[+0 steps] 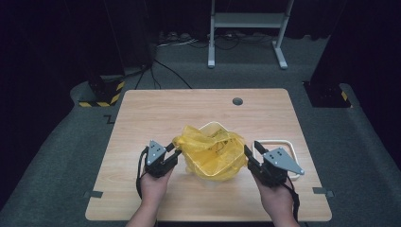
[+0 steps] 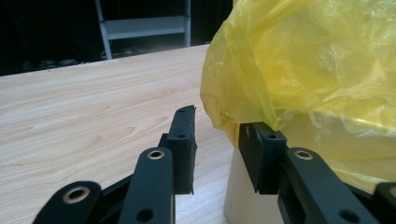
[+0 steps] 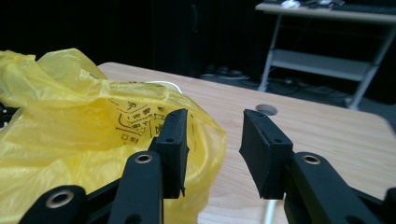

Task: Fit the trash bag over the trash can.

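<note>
Wooden table [image 1: 156,113], dark room

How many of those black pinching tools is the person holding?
2. The left tool sits at the left side of the yellow bag; the right tool is at the bag's right side. Both have their jaws apart, gripping nothing.
</note>
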Tool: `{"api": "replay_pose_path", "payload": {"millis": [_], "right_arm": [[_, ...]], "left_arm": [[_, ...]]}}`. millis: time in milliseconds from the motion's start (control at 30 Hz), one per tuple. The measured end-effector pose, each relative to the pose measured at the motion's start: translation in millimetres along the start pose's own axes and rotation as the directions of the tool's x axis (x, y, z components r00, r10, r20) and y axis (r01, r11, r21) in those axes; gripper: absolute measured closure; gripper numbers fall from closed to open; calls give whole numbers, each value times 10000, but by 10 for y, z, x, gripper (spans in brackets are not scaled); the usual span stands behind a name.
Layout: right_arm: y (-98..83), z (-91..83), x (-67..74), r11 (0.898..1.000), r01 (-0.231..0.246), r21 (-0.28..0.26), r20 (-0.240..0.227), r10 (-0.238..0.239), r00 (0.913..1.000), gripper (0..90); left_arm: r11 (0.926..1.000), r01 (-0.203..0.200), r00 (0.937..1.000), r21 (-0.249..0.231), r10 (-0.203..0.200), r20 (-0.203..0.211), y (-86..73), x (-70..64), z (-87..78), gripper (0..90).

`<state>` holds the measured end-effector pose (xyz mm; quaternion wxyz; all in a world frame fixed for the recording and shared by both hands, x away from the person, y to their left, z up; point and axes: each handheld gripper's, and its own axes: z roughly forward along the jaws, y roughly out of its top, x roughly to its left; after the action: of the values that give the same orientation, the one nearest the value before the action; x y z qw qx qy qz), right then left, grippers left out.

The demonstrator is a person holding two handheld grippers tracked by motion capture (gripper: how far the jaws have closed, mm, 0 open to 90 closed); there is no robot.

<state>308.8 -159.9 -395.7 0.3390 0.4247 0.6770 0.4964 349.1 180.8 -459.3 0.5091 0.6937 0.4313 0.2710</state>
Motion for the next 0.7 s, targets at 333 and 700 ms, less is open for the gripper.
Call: {"api": "replay_pose_path", "payload": {"millis": [333,700], "right_arm": [[-347,142,-77,9950,-235,966,444,193,9988,605],[-404,393,-350,9938,-281,1072,956,178,9953,616]], "left_arm": [[9999,19,9978,142,-28,662,-16,-115,-9,658],[9990,-314,9899,317,267,1393,-85,-262,19,602]]}}
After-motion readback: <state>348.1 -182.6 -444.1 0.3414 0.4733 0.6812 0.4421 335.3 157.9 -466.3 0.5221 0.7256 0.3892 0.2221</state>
